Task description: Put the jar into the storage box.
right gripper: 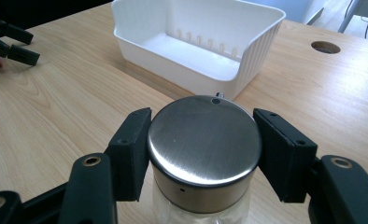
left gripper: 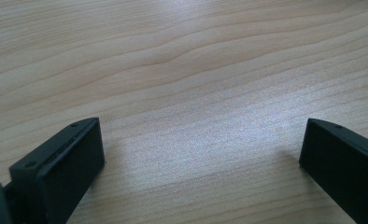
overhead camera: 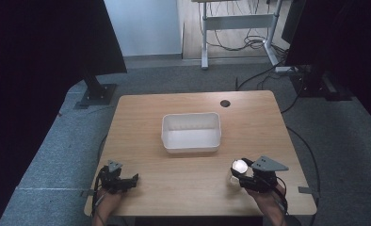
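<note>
Your right gripper (right gripper: 201,154) has its 2 jaws pressed against opposite sides of a jar (right gripper: 204,140), clamping it just under the brushed metal lid (right gripper: 203,135). The jar's clear body is cut off at the bottom edge of the right gripper view, so you cannot tell what it contains or whether its base touches the table (right gripper: 56,102). In the high view the jar (overhead camera: 240,165) is a small bright spot, too washed out to read, on your near side of the white basket (overhead camera: 191,133) and a little to its right, clearly apart from it.

The basket sits near the middle of the table (overhead camera: 174,183). Its interior looks bare where visible, with slots along the far wall; the near wall hides part of its floor in the right gripper view (right gripper: 196,46).

Your left gripper (overhead camera: 120,181) lies on your near side of the basket, well off to its left, close to the table's front edge. Its 2 jaws stand wide apart with nothing but wood grain between them (left gripper: 201,149). Both jaw tips are cropped by the left gripper view's bottom edge.

A round hole (overhead camera: 225,103) lies beyond the basket, toward the table's far edge.
</note>
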Available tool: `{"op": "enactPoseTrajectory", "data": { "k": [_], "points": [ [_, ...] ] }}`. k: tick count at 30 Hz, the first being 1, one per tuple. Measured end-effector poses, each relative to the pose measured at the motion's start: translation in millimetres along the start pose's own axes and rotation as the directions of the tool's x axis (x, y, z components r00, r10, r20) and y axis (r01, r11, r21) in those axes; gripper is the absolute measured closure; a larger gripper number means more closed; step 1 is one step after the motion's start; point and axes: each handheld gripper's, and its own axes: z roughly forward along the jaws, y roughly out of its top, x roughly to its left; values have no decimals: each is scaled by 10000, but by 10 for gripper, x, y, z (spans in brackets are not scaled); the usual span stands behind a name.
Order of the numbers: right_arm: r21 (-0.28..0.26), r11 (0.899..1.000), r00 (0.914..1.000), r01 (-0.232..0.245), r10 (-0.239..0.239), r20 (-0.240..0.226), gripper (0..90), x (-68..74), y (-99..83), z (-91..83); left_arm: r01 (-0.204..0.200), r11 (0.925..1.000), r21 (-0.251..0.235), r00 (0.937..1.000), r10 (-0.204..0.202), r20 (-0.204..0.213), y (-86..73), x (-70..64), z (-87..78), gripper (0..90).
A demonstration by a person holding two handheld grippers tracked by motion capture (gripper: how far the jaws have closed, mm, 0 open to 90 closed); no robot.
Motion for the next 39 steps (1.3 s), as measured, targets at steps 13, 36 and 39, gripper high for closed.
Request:
{"op": "enactPoseTrajectory", "data": {
  "k": [13, 36, 39],
  "points": [
    [-84, 9998, 9994, 161, -164, -303, 391, 11, 175, 163, 5, 10000, -3, 10000, -5, 2, 0, 0, 0, 0],
    [-329, 9988, 9960, 359, -384, -801, 391, 53, 510, 487, 7, 10000, -3, 10000, -7, 3, 0, 0, 0, 0],
    [-351, 9988, 9954, 336, -366, -880, 391, 56, 547, 531, 7, 10000, -3, 10000, -7, 3, 0, 0, 0, 0]
  ]
}}
